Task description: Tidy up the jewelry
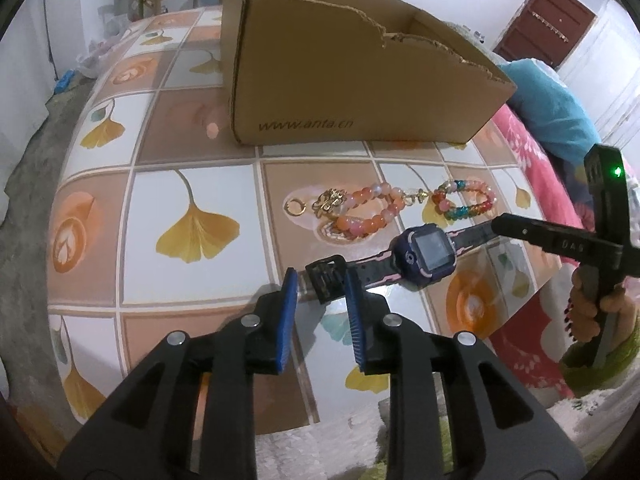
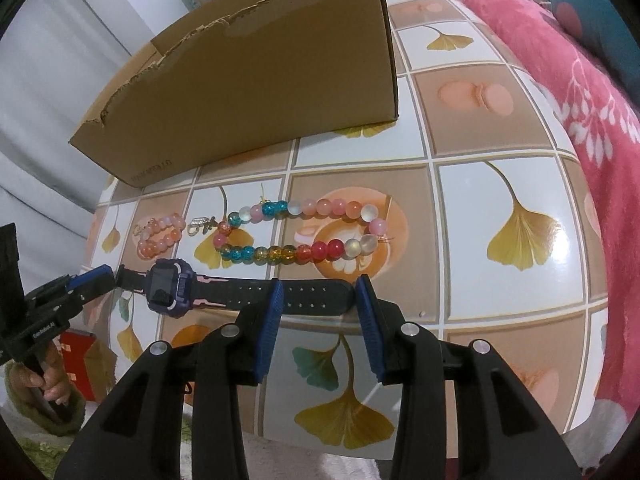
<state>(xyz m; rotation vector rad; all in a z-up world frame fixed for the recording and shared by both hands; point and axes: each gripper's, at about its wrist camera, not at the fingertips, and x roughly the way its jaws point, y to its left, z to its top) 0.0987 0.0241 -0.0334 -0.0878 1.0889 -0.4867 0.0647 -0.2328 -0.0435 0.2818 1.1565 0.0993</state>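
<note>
Watch: The watch (image 1: 426,254) lies flat near the table's front edge, just in front of the beads. I read this as laid out straight for me to take by both ends.
Watch axis: Its long axis runs side to side along that front edge, straps stretched out either way. The screen faces up. The buckle end (image 1: 326,280) points to my left and the holed strap end (image 2: 320,294) to my right.
Left gripper: My left gripper (image 1: 322,286) straddles the buckle end with jaws part open. The pads sit to each side of the strap and I see gaps, so nothing is clamped.
Right gripper: My right gripper (image 2: 320,300) brackets the holed strap, jaws part open. The pads look clear of the strap, so I judge it is not gripping.
Why both ends: A limp strap sags from one end, so a gripper at each tip would keep it straight, in my judgement.
Beads: The orange bead bracelet (image 1: 360,216) and the multicolour bead bracelet (image 2: 296,232) lie linked by a gold charm, parallel to the watch and just behind it.
Box: The cardboard box (image 1: 352,92) stands open-topped behind the beads. It is probably where the pieces go.
Table: The table (image 1: 192,184) with its ginkgo-leaf cover carries all of this.
</note>
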